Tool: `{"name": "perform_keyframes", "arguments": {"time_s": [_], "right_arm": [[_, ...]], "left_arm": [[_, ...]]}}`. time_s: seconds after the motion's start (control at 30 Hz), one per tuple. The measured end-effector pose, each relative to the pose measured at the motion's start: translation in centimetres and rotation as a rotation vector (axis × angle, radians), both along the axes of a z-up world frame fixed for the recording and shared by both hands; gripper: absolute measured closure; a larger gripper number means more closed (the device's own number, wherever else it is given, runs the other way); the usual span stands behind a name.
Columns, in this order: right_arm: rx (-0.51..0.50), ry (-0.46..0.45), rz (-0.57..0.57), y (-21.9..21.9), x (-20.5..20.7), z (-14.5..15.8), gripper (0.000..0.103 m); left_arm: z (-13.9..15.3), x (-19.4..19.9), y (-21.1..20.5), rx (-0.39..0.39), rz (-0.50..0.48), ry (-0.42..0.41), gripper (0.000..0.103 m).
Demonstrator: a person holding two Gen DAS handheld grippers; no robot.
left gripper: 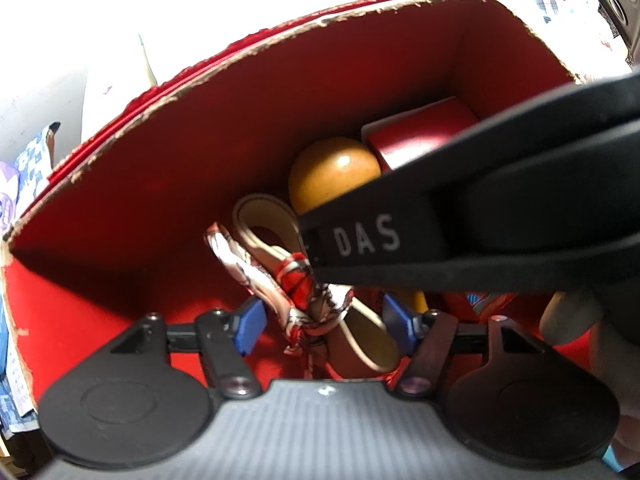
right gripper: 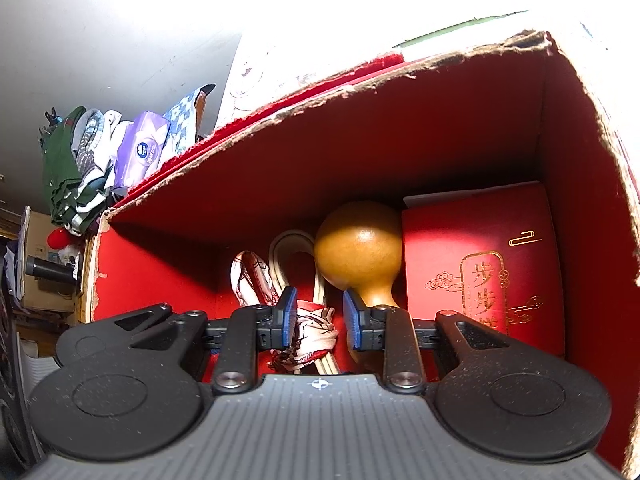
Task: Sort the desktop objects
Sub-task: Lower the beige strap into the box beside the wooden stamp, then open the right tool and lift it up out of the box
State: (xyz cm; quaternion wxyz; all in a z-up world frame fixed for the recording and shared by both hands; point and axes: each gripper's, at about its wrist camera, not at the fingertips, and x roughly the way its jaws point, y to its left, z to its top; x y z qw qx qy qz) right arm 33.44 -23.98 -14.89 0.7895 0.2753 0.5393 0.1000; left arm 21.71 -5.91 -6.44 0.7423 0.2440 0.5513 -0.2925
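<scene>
Left claw (left gripper: pixel 324 320): grey ribbed housing with a small crosshair mark at its front edge, flanked by two matte black teardrop plates bearing round embossed discs, black link arms fastened with silver screws, and blue ribbed pads (left gripper: pixel 250 326) on the fingers. Right claw (right gripper: pixel 318 318): same build, with grey ribbed body, crosshair mark, black disc plates, silver screws and blue pads (right gripper: pixel 289 316). In the left wrist view its black body carries white "DAS" lettering.
</scene>
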Motion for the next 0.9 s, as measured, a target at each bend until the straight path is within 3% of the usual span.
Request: {"name": "perform_keyframes", "arguments": {"time_s": [0.6, 0.9], "right_arm": [[0.021, 0.015, -0.011, -0.3, -0.2, 0.1, 0.074], [0.05, -0.064, 0.029, -0.9, -1.0, 1.1, 0.072]], "left_arm": [[0.3, -0.8, -0.1, -0.023, 0.02, -0.042, 0.032], [1.3, -1.7, 0.7, -0.055, 0.069, -0.089, 0.026]]}}
